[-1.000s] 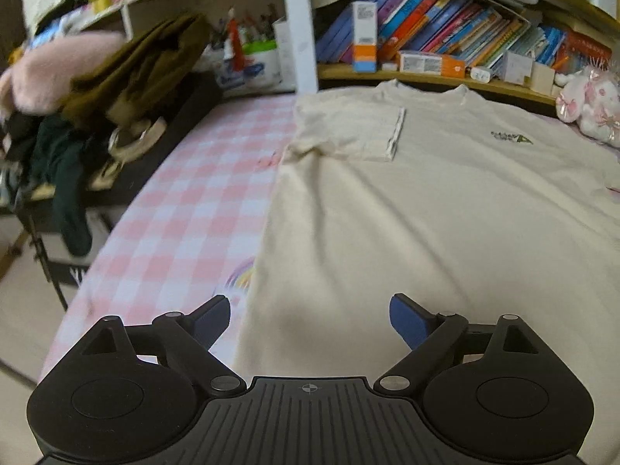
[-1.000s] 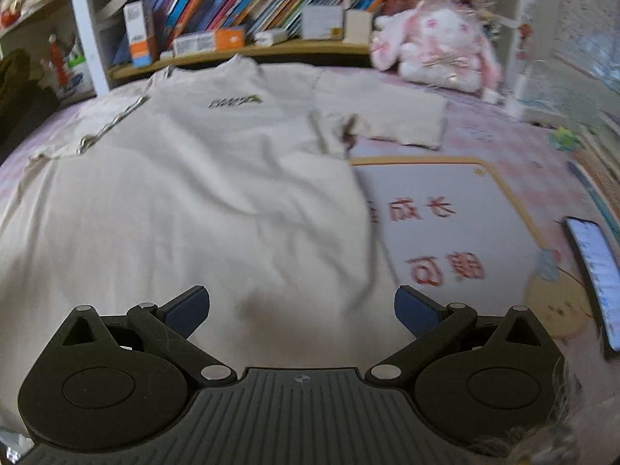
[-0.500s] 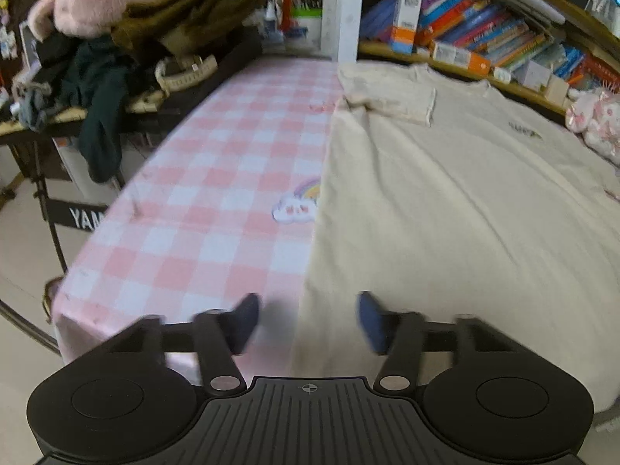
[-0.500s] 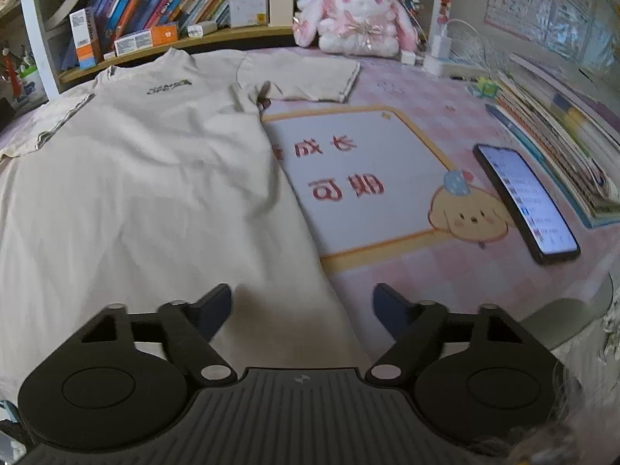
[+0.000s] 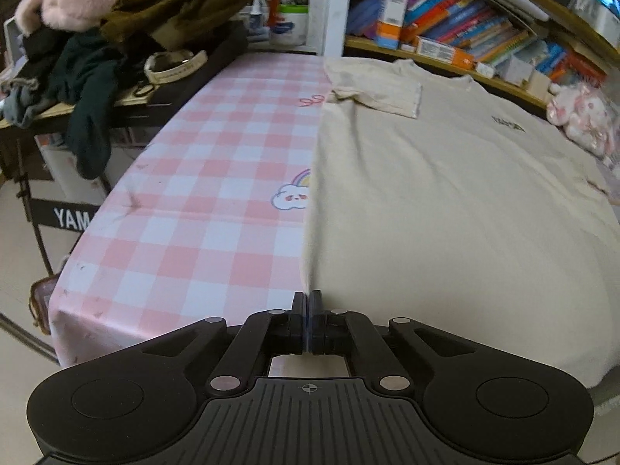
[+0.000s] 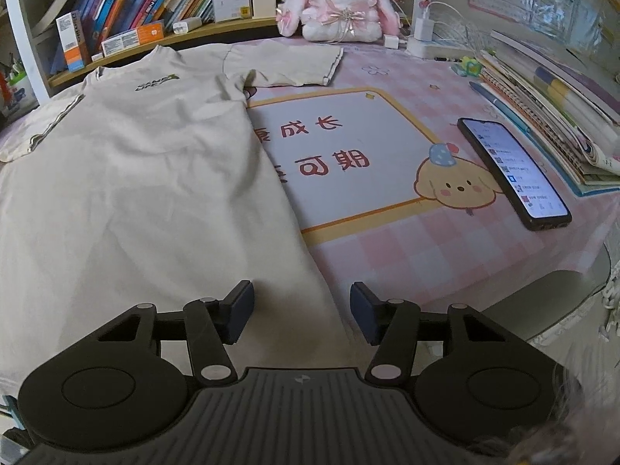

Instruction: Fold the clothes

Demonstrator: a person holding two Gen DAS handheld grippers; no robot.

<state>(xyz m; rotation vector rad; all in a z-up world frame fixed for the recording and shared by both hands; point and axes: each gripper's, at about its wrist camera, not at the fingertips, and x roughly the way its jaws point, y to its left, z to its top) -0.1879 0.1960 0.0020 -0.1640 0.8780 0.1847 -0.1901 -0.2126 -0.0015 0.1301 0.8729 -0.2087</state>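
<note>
Pinching the near left corner of the cream T-shirt (image 5: 445, 193), my left gripper (image 5: 307, 302) has its jaws drawn fully together, and the shirt's left side edge runs straight into them, so I judge the hem corner is caught between the pads. The shirt lies face up and flat across the pink checked tablecloth (image 5: 201, 209), collar toward the bookshelf (image 5: 457, 35), with its left sleeve (image 5: 381, 91) doubled inward onto the chest. Off to the far left a heap of dark clothes (image 5: 116, 38) sits on a side stand, well apart from the work.

From the right wrist view the same shirt fills the left half of the table, its right sleeve (image 6: 283, 64) spread outward. My right gripper (image 6: 302, 310) hangs over the near right corner with its jaws wide apart, straddling the side edge and holding nothing. Further right lie a cartoon desk mat (image 6: 372, 143), a phone (image 6: 511, 172) and a stack of books (image 6: 554, 97); a plush rabbit (image 6: 341, 4) sits at the back.

The cloth looks thin, light and limp. I expect it to sag and drag if lifted by one corner alone, so matched holds on both hem corners, right at the seams, suit it best.
</note>
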